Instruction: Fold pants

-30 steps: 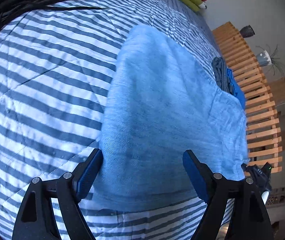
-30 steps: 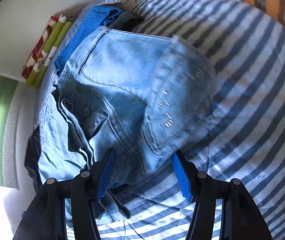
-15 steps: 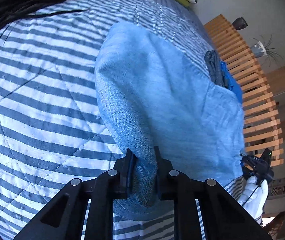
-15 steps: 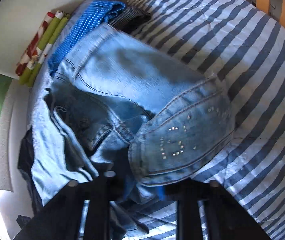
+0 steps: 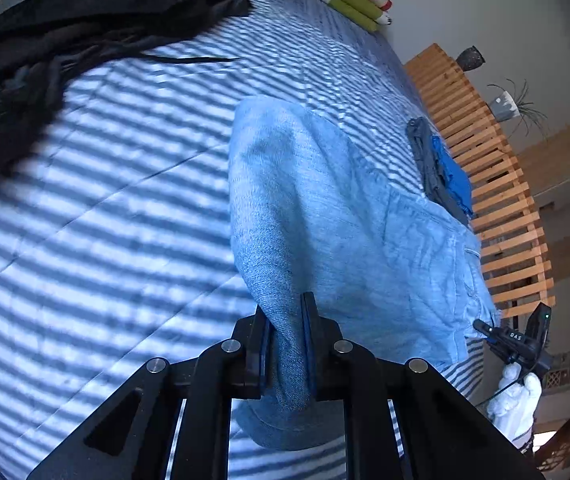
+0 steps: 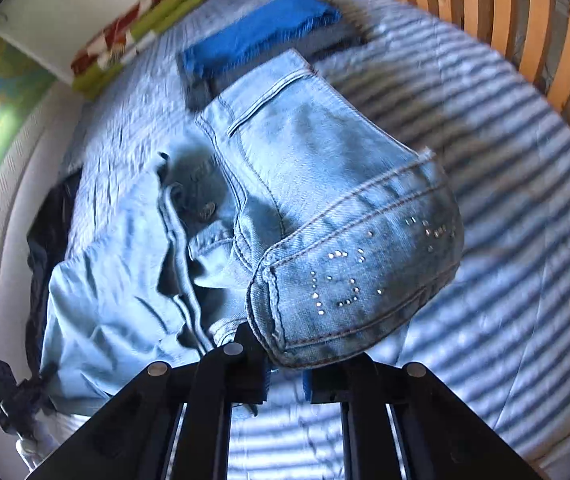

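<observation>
Bed (image 5: 105,208): I see striped cover, no containers anywhere. Jeans (image 5: 325,220) at frame centre, both ends lifted. Left gripper (image 5: 285,344), jaws just closed, nipping a denim fold; my right gripper (image 6: 285,376), likewise just closed, grips the studded waist end. Risk, I judge: thick denim slipping out, or the fold landing crooked on the blue stack (image 6: 257,36), upper centre.

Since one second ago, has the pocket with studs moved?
Yes. The studded pocket lay flat on the striped bedcover; now the right hand-held gripper, which has just closed, holds it lifted and folded over.
</observation>
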A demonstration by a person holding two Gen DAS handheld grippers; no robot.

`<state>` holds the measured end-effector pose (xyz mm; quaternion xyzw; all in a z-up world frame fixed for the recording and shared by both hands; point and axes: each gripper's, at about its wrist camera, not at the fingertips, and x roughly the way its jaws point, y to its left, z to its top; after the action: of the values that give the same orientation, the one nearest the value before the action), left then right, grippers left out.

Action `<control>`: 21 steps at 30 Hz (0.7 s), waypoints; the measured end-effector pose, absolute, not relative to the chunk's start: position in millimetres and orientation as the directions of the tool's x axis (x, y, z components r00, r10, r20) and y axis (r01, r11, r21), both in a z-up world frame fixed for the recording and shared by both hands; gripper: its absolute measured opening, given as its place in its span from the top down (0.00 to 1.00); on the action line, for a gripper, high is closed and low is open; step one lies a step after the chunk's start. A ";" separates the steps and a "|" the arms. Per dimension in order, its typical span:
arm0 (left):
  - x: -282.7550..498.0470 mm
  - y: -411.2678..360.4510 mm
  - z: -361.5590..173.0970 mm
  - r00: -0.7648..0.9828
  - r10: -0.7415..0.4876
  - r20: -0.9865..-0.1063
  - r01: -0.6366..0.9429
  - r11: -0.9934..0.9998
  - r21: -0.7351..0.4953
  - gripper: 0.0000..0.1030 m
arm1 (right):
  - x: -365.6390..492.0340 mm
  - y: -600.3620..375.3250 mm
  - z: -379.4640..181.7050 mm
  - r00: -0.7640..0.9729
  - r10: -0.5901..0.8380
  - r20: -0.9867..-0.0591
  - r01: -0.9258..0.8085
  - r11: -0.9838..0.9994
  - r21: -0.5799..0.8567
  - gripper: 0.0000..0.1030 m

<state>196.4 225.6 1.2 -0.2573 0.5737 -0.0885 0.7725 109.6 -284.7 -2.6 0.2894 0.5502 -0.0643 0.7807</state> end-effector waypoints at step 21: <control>185.2 203.6 64.9 0.376 -0.272 -0.886 0.047 0.960 -0.274 0.57 | 95.8 -241.3 81.3 0.438 0.114 -0.892 0.126 0.974 0.187 0.51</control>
<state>185.2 203.6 64.9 -0.1019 0.5500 -0.0968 0.8232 95.8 -241.3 81.3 0.1132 0.5302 -0.0034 0.8403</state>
